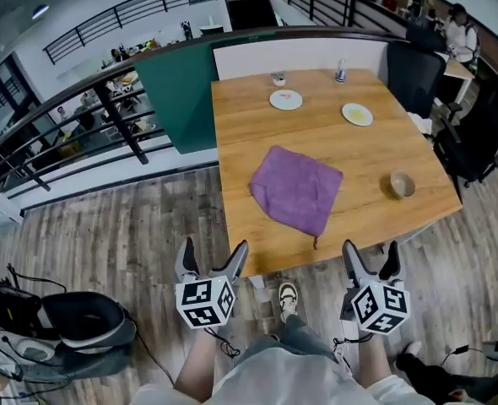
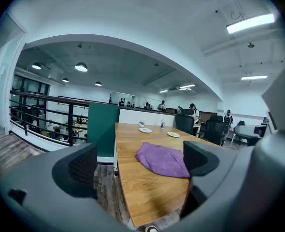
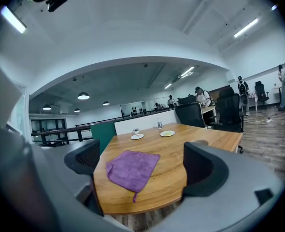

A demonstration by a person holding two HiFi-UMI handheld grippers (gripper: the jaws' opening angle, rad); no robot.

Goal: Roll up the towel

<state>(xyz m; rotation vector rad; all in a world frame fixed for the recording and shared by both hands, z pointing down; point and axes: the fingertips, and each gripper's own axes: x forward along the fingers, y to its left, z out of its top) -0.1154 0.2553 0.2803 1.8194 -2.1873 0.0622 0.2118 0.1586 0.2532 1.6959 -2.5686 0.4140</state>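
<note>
One purple towel (image 1: 295, 188) lies spread flat, slightly rumpled, near the front edge of a wooden table (image 1: 249, 133). Nothing is rolled yet, so the whole task seems to remain. Beyond it sit a white plate (image 1: 286, 99), apparently bare, and a second plate (image 1: 357, 114) with something yellow on it. A small bowl (image 1: 402, 184) to the right shows no clear contents. The left gripper (image 1: 213, 258) and right gripper (image 1: 371, 258) hang short of the table, jaws apart, holding nothing.

A soft, matt purple cloth towel (image 1: 296, 189) lies on the smooth, lightly glossy wooden table (image 1: 249, 133).
</note>
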